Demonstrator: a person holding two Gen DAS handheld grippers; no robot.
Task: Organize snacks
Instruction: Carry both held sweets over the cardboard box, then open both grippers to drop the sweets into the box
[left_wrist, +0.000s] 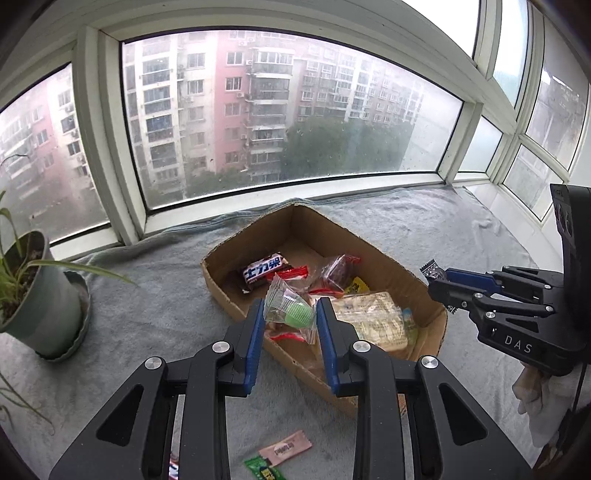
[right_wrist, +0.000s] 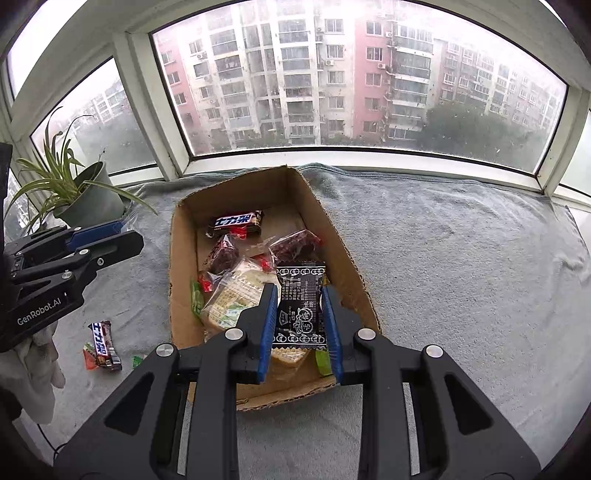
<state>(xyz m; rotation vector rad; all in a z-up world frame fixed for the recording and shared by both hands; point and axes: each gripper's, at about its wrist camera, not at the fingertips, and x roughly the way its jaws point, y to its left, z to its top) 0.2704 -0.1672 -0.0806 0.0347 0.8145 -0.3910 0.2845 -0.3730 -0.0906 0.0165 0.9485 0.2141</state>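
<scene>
A shallow cardboard box (left_wrist: 402, 275) (right_wrist: 183, 258) on a grey towel holds several wrapped snacks, among them a chocolate bar (left_wrist: 264, 273) (right_wrist: 236, 222) and a pale cracker pack (left_wrist: 373, 321) (right_wrist: 231, 295). My left gripper (left_wrist: 290, 312) is shut on a clear packet with a green sweet (left_wrist: 291, 312), held over the box's near edge. My right gripper (right_wrist: 300, 308) is shut on a black snack packet (right_wrist: 300, 302) above the box's near end. In the left wrist view the right gripper (left_wrist: 441, 286) reaches in from the right, the black packet (left_wrist: 432, 271) at its tip.
A potted plant (left_wrist: 40, 295) (right_wrist: 88, 195) stands at the left by the window. Loose snacks lie on the towel outside the box: a pink packet (left_wrist: 286, 448), a green packet (left_wrist: 262, 469), another chocolate bar (right_wrist: 105, 343). Window frames close off the far side.
</scene>
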